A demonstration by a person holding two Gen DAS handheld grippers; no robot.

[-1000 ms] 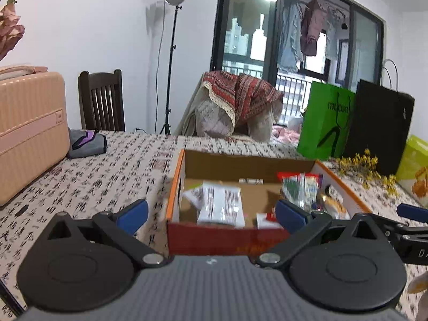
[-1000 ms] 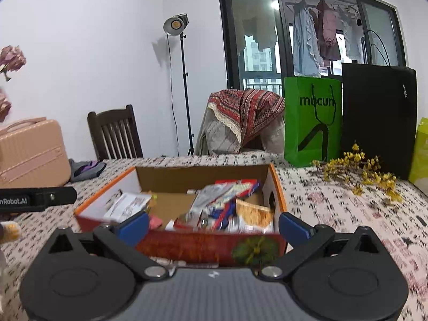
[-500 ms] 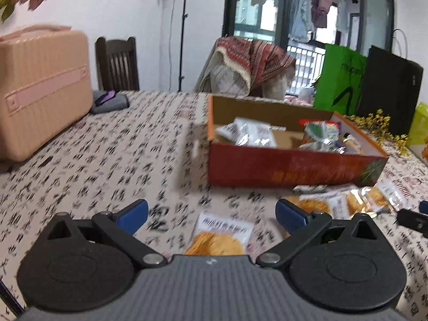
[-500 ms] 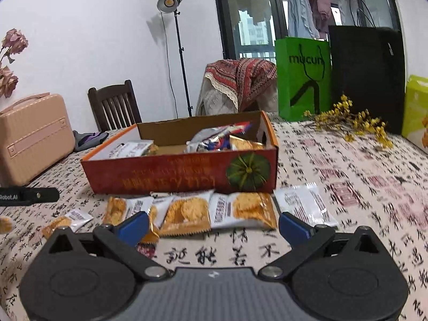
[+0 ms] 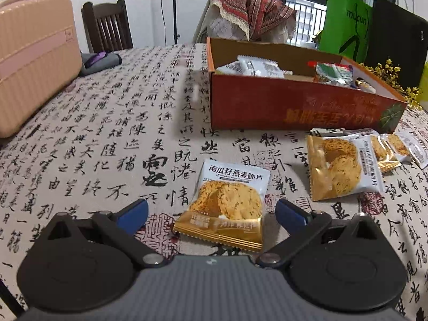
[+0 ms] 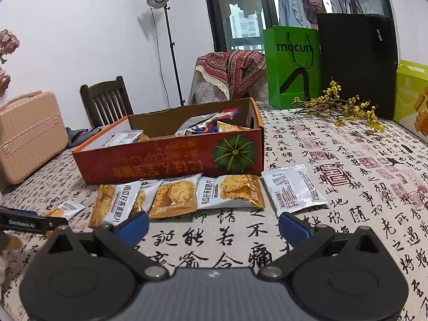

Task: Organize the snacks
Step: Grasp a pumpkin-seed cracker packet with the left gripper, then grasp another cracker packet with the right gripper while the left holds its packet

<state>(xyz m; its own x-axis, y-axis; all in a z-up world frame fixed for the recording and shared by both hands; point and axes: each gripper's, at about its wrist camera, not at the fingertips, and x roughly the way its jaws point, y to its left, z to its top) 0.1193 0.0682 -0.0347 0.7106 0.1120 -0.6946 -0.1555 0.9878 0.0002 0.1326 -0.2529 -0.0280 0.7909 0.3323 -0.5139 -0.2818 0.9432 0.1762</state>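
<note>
An orange-red cardboard box (image 5: 294, 109) (image 6: 165, 163) with several snack packets inside stands on the calligraphy-print tablecloth. In front of it lie several gold-and-white cracker packets (image 6: 230, 191). One packet (image 5: 227, 203) lies alone, right between the blue fingertips of my left gripper (image 5: 211, 214), which is open and low over the cloth. Another packet (image 5: 342, 165) lies to its right. My right gripper (image 6: 214, 226) is open, just short of the packet row; a white packet (image 6: 293, 188) lies face down ahead of its right finger. The left gripper's side (image 6: 29, 223) shows at the right view's left edge.
A pink suitcase (image 5: 32, 53) stands on the table's left. A grey pouch (image 5: 99, 60) lies behind it, near a dark wooden chair (image 5: 107, 26). A green bag (image 6: 293, 64), a black bag (image 6: 355, 61), yellow dried flowers (image 6: 345, 107) and a yellow-green box (image 6: 412, 93) line the back right.
Both grippers have pulled back from the box and tilted down toward the table. The loose packets in front of the box have come into view, one now between the left fingertips.
</note>
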